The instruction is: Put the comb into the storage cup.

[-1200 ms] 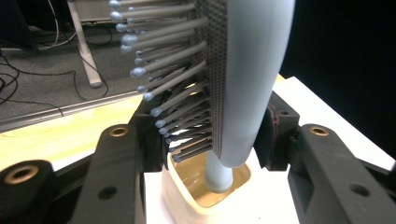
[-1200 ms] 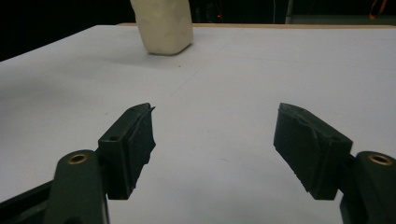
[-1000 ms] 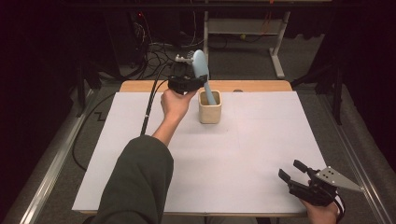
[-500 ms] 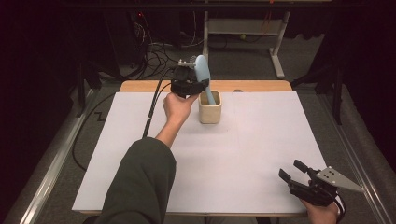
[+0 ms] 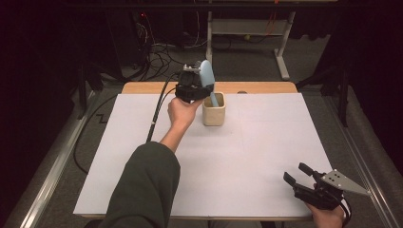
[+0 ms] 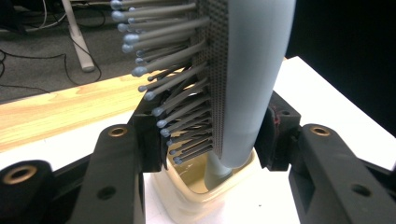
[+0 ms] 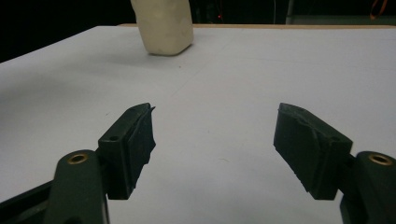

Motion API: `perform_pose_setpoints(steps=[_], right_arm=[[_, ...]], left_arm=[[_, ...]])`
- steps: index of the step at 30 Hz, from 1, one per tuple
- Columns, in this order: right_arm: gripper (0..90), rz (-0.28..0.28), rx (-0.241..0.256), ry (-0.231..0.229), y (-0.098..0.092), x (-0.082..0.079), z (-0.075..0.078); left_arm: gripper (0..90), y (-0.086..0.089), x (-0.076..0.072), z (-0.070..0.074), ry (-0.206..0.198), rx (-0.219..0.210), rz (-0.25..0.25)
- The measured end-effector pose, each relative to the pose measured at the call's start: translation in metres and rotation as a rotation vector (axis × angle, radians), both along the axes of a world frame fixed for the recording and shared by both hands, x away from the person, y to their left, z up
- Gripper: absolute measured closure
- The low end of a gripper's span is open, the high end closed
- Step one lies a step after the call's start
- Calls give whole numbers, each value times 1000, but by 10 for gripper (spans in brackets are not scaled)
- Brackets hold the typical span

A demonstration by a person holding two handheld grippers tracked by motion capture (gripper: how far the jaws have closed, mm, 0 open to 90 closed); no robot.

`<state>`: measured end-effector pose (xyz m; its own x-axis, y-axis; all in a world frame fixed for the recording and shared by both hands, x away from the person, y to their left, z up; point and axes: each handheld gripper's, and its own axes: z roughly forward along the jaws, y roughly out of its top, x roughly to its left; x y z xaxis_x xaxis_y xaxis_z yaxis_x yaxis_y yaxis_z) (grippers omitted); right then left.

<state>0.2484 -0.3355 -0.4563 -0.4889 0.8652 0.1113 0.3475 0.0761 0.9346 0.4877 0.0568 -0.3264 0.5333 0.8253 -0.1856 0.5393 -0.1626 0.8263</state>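
A pale blue hairbrush (image 5: 206, 76) stands almost upright with its handle down inside a cream cup (image 5: 214, 114) at the back of the table. My left gripper (image 5: 200, 90) is shut on the brush just above the cup's rim. In the left gripper view the brush head (image 6: 252, 70) sits between the two jaws, bristles pointing left, and its handle dips into the cup (image 6: 187, 205). My right gripper (image 5: 297, 173) rests open near the front right corner with nothing between its jaws. The right gripper view has that gripper (image 7: 212, 135) low over the sheet, facing the distant cup (image 7: 163, 28).
A white sheet (image 5: 256, 156) covers the table, with a wooden strip (image 5: 142, 88) bare along the back edge. The left gripper's black cable (image 5: 157, 114) trails off the back left. Metal frames and cables stand on the floor behind the table.
My left gripper has shifted slightly right and down with the brush, sinking the handle a little deeper into the cup. The right gripper has stayed where it was.
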Motion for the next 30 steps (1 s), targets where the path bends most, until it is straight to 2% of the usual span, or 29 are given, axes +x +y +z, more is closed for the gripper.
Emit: perform_pose_setpoints(steps=[30], right_arm=[[289,8,3,5,0,0,0]], left_arm=[[526,-5,2,-16,32,11,6]])
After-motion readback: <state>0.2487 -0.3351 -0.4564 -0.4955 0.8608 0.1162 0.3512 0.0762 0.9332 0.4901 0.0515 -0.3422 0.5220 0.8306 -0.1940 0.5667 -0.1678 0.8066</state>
